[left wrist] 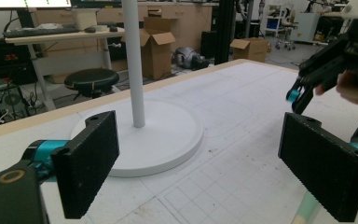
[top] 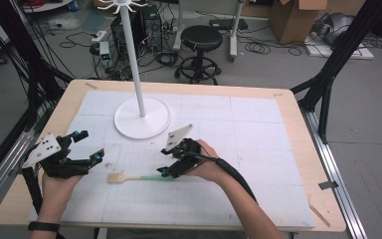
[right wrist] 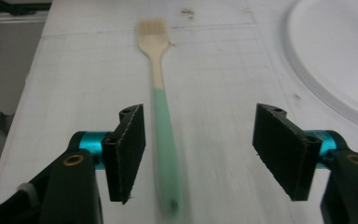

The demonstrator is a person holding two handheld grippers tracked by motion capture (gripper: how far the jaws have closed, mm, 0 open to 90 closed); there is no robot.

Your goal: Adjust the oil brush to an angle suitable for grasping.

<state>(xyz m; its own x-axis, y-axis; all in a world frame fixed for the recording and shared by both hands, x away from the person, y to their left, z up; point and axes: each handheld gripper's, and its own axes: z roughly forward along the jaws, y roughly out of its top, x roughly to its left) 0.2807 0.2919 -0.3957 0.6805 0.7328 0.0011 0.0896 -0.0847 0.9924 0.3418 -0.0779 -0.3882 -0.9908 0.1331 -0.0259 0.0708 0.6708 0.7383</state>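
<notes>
A brush with a mint-green handle and a pale wooden head [top: 132, 177] lies flat on the white mat, head toward the left. My right gripper [top: 169, 168] hovers over the handle end, open; in the right gripper view the brush [right wrist: 164, 130] runs between its two spread jaws [right wrist: 200, 154], closer to the left one. My left gripper [top: 90, 148] is held open near the table's left side, apart from the brush. In the left gripper view its jaws [left wrist: 200, 163] stand wide apart, facing the white stand [left wrist: 137, 121], and the right gripper [left wrist: 317, 74] shows at the upper right.
A white stand with a round base [top: 142, 118] and a tall pole stands at the back middle of the mat [top: 238, 149]. The wooden table edge [top: 308, 149] runs along the right. A black stool [top: 201, 47], cables and boxes are on the floor behind.
</notes>
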